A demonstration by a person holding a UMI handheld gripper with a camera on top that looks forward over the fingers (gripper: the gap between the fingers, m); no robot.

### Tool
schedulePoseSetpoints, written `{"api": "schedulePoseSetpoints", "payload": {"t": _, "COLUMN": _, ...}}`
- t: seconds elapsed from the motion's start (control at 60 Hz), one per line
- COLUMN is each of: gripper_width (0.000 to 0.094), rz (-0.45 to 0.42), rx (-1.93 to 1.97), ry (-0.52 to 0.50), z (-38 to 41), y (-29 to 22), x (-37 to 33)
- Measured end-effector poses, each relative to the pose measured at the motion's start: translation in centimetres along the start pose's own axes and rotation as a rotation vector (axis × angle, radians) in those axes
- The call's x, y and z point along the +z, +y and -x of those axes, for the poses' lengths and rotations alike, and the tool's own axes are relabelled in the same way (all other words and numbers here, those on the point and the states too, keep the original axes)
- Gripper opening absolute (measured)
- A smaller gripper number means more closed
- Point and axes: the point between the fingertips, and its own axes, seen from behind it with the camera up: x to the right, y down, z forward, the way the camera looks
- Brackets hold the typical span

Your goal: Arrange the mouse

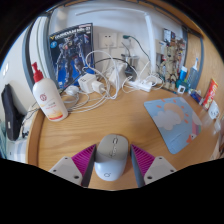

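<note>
Gripper view: the gripper (112,165) points forward over a round wooden tabletop (100,122), and the mouse (112,157), pale grey, sits at 6 o'clock between the two fingers (82,160). The pink pads flank its sides closely; whether they press on it or leave a sliver of gap cannot be told, so it may be held or merely framed. It lies lengthwise along the fingers, likely so the pads meet its flat flanks.

At 9 o'clock stands a white pump bottle (48,97) with a red top, upright and well apart from the mouse. At 12 o'clock a tangle of white cables (100,80) crowds the far rim below a boxed figure kit (71,47). At 3 o'clock lies a crumpled blue plastic bag (174,122), near the right finger.

The bare wood just ahead of the mouse looks like the freest room for sliding; the near rim lies close behind it, so pulling backward risks the edge.
</note>
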Motion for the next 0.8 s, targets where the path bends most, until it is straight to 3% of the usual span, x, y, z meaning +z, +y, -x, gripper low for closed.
{"api": "schedulePoseSetpoints", "payload": {"t": 0.067, "gripper_width": 0.0556, "rz": -0.008, "rx": 0.007, "ry": 0.013, "z": -0.1, "y": 0.3, "x": -0.2}}
{"api": "schedulePoseSetpoints", "payload": {"t": 0.133, "gripper_width": 0.0533, "rz": 0.002, "rx": 0.028, "ry": 0.009, "z": 0.0, "y": 0.8, "x": -0.5}}
{"api": "schedulePoseSetpoints", "payload": {"t": 0.3, "gripper_width": 0.0349, "rz": 0.039, "rx": -0.002, "ry": -0.036, "z": 0.6, "y": 1.4, "x": -1.3}}
{"api": "schedulePoseSetpoints", "payload": {"t": 0.55, "gripper_width": 0.0331, "rz": 0.085, "rx": -0.113, "ry": -0.127, "z": 0.5, "y": 1.0, "x": -1.8}}
{"api": "schedulePoseSetpoints", "payload": {"t": 0.683, "gripper_width": 0.0333, "rz": -0.005, "rx": -0.189, "ry": -0.191, "z": -1.0, "y": -4.9, "x": -4.8}}
{"api": "schedulePoseSetpoints", "payload": {"t": 0.8, "gripper_width": 0.0333, "rz": -0.136, "rx": -0.216, "ry": -0.194, "z": -4.6, "y": -13.5, "x": -8.0}}
